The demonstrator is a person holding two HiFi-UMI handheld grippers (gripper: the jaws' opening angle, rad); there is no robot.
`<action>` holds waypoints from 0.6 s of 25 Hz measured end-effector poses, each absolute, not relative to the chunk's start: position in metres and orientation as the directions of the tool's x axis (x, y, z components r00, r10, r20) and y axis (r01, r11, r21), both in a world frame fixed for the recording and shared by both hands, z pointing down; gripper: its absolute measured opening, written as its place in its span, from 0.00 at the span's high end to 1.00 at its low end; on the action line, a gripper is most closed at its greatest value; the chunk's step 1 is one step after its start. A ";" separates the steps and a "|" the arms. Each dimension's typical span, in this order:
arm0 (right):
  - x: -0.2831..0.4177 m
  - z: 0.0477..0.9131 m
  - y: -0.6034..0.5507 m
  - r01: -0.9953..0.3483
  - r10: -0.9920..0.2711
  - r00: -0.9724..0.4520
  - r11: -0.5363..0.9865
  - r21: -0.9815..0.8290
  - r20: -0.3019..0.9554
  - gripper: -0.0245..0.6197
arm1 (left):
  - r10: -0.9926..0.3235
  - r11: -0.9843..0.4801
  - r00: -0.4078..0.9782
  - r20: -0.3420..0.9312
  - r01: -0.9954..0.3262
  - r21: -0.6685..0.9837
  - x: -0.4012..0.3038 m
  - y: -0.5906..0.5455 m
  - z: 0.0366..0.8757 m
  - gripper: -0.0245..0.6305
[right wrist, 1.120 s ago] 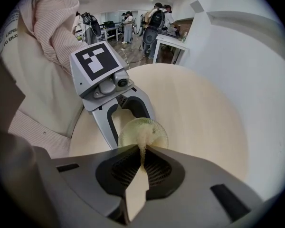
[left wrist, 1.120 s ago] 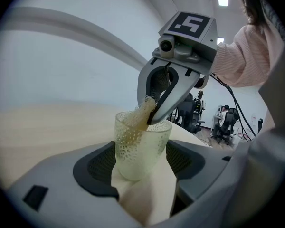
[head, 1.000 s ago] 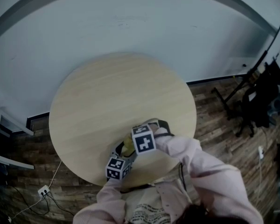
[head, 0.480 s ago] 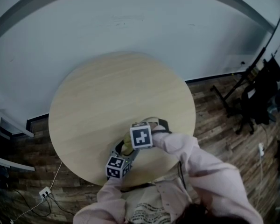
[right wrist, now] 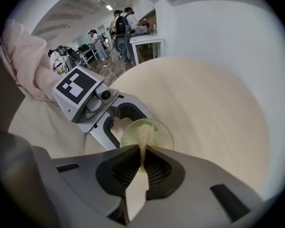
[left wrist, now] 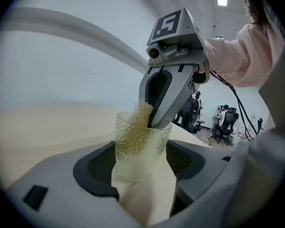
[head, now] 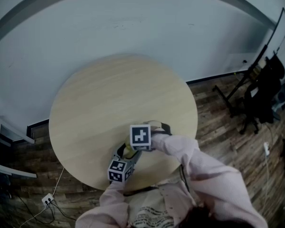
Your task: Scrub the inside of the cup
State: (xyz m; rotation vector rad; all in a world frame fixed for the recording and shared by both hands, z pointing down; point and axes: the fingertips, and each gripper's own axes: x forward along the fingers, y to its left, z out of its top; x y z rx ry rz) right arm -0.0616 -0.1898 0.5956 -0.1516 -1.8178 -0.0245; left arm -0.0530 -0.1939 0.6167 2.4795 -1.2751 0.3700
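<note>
A pale green dimpled glass cup [left wrist: 138, 146] stands upright between the jaws of my left gripper [left wrist: 140, 156], which is shut on its sides. From above, my right gripper [left wrist: 157, 120] points steeply down into the cup's mouth. It is shut on a yellowish mesh scrubber [left wrist: 141, 114] that sits inside the cup. In the right gripper view the scrubber [right wrist: 143, 141] hangs from my right gripper [right wrist: 143, 152] into the cup [right wrist: 154, 129], with the left gripper [right wrist: 102, 115] beside it. In the head view both marker cubes, left [head: 119, 170] and right [head: 140, 137], are over the near edge of the round table [head: 114, 94].
The pale wooden table top [right wrist: 204, 108] stretches away beyond the cup. Office chairs and a stand [head: 261, 94] are on the wood floor at the right. A power strip [head: 48, 200] lies on the floor at the left. People stand far off [right wrist: 121, 25].
The right gripper's marker cube has rolled about its own axis and shifted slightly left over the cup. The left gripper and the cup have kept still.
</note>
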 end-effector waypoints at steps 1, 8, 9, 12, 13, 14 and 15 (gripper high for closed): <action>-0.062 0.598 -0.191 0.100 0.092 -0.244 0.993 -0.069 0.965 0.94 | -0.736 -0.546 0.566 0.371 -0.821 0.170 -0.053 -0.194 0.617 0.44; -0.062 0.598 -0.190 -0.017 0.139 -0.264 0.989 -0.148 0.955 0.94 | -0.738 -0.543 0.563 0.371 -0.823 0.168 -0.051 -0.195 0.616 0.44; -0.063 0.598 -0.189 -0.028 0.142 -0.265 0.987 -0.155 0.954 0.94 | -0.738 -0.543 0.563 0.372 -0.823 0.168 -0.052 -0.195 0.616 0.44; -0.065 0.599 -0.187 -0.052 0.153 -0.273 0.984 -0.173 0.950 0.94 | -0.739 -0.542 0.562 0.372 -0.824 0.168 -0.052 -0.194 0.616 0.44; -0.065 0.600 -0.186 -0.061 0.160 -0.277 0.981 -0.184 0.947 0.94 | -0.739 -0.541 0.561 0.372 -0.824 0.168 -0.052 -0.194 0.617 0.44; -0.065 0.600 -0.185 -0.076 0.170 -0.283 0.977 -0.199 0.944 0.93 | -0.739 -0.540 0.561 0.373 -0.824 0.168 -0.052 -0.194 0.617 0.44; -0.066 0.600 -0.184 -0.095 0.183 -0.292 0.971 -0.219 0.939 0.93 | -0.740 -0.539 0.560 0.374 -0.825 0.168 -0.052 -0.193 0.617 0.44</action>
